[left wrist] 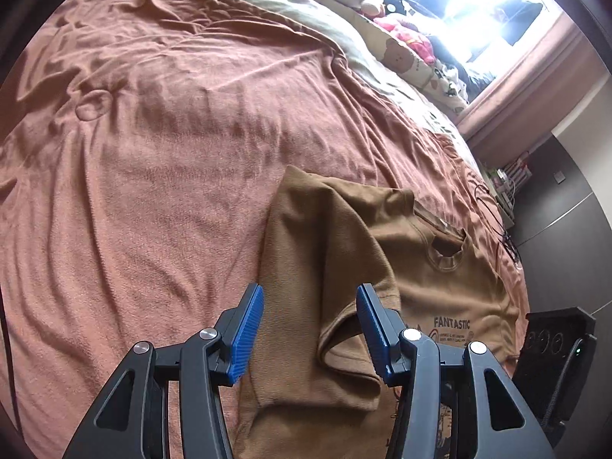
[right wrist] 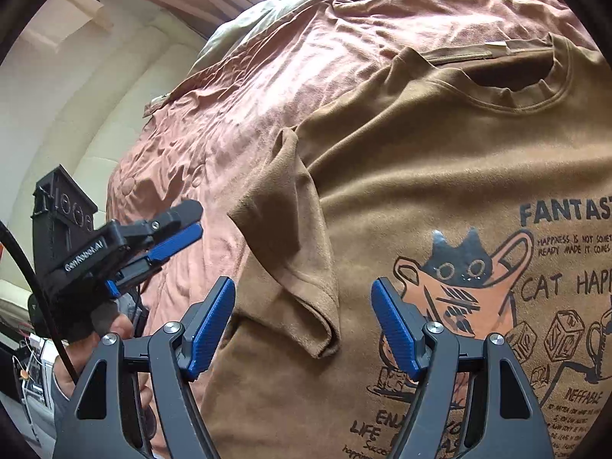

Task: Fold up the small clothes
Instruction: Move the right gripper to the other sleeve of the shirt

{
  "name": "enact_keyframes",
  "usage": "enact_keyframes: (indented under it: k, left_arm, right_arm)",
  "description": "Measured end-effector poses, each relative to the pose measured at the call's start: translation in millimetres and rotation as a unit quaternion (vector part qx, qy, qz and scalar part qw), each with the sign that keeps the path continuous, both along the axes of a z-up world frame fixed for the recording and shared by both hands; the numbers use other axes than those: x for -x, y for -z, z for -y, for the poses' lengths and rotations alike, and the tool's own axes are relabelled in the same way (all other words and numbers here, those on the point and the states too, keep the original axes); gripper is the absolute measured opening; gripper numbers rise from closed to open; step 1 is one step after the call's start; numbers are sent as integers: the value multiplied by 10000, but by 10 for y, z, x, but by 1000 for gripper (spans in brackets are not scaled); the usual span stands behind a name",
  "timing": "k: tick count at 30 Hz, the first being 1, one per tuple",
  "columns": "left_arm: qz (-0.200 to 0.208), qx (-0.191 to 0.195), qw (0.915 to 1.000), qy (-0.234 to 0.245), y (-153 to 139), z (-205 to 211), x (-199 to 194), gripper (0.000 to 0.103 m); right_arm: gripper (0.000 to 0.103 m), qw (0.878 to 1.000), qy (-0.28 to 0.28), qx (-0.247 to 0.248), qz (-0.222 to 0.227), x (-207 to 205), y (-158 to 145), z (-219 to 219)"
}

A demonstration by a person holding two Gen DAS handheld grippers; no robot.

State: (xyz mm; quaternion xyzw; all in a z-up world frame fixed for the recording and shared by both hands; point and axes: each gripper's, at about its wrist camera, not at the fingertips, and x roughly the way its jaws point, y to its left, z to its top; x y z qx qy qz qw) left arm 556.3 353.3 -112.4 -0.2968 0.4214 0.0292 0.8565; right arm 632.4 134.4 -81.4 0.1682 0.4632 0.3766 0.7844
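Garment under inspection: a brown T-shirt lies print side up on the bed, over a rust-coloured blanket. Its neckline points toward the far end of the bed, where a pale duvet and soft toys sit below a bright window. One sleeve is folded inward over the chest, its hem lying beside the cat print; the word "FANTASTIC" reads above that print.

Your left gripper hovers over the folded sleeve edge with jaws spread; cloth shows in the gap between the blue pads, but they press on nothing. Your right gripper likewise stands with jaws spread above the sleeve hem, and nothing is pinched.

In the right wrist view your left gripper appears again at the left edge, pointing over the blanket beside the shirt, with your hand wrapped round its grip. Whether the shirt's lower hem is already folded cannot be told, since it falls below both views.
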Motion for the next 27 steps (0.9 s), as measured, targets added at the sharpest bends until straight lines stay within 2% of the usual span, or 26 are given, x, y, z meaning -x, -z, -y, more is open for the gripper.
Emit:
enact_keyframes:
  k: [4,10,19,26,27]
  left_arm:
    - [-59,-32,10000,-45,73,-86,76,53]
    - [-198,-298,9993,-111,106,-225,253,53]
    - [-389,-552,9975,-230,134,-438,497,53]
    - [-328,-548,9979,-141,129,-383,477,53]
    - [-317,-535,9980,-126,127,-363,464,53]
  right_arm:
    - [72,10000,-62,-1,-19,-46,-34,-122]
    - [73,9998,-90,184,36,-183,-107,-434]
    - [73,9977,290,602,101,-257,-48,-844]
    - [72,9939,628,813,395,-287,-128,-615]
    - [67,9933,681,836,405,-296,-130,-555]
